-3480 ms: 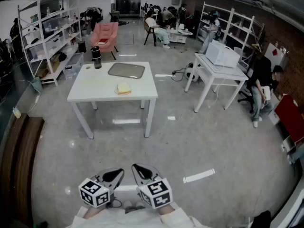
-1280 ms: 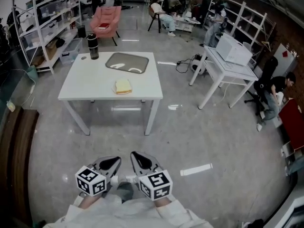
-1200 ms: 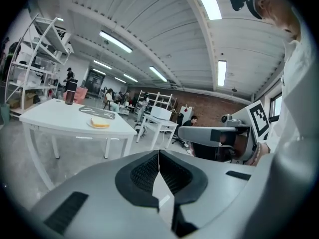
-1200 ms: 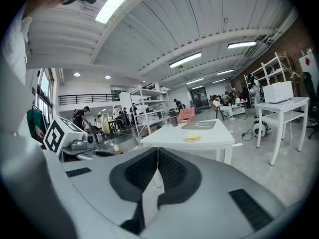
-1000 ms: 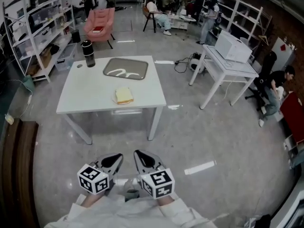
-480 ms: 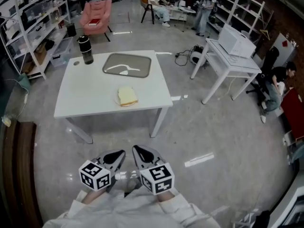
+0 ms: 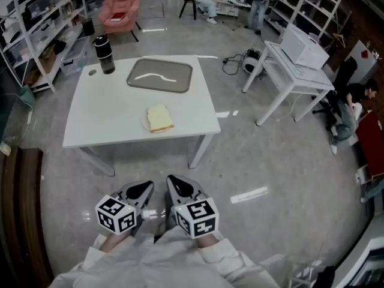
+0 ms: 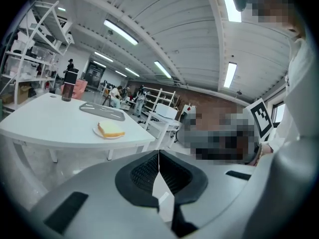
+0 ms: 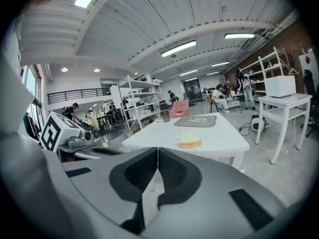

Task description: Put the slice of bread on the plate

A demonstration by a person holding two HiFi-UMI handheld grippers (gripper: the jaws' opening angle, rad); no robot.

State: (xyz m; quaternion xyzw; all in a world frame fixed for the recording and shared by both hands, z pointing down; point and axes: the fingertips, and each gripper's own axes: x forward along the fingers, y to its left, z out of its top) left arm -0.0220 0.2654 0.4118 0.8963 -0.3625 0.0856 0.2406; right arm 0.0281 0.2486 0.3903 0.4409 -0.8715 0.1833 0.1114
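A slice of bread lies on a small white plate near the front middle of a white table. The left gripper view has the bread and plate ahead at left; in the right gripper view the bread sits ahead, slightly right. My left gripper and right gripper hang side by side close to my body, above the floor and short of the table. Both are shut with nothing in them, jaws meeting in the left gripper and right gripper views.
A grey tray lies at the table's back and a black bottle stands at its back left corner. To the right is a second white table with a microwave. A pink armchair, shelves and seated people are farther off.
The table with the bread has drawn nearer and lower in the head view as I walk toward it. Both grippers stay shut and side by side.
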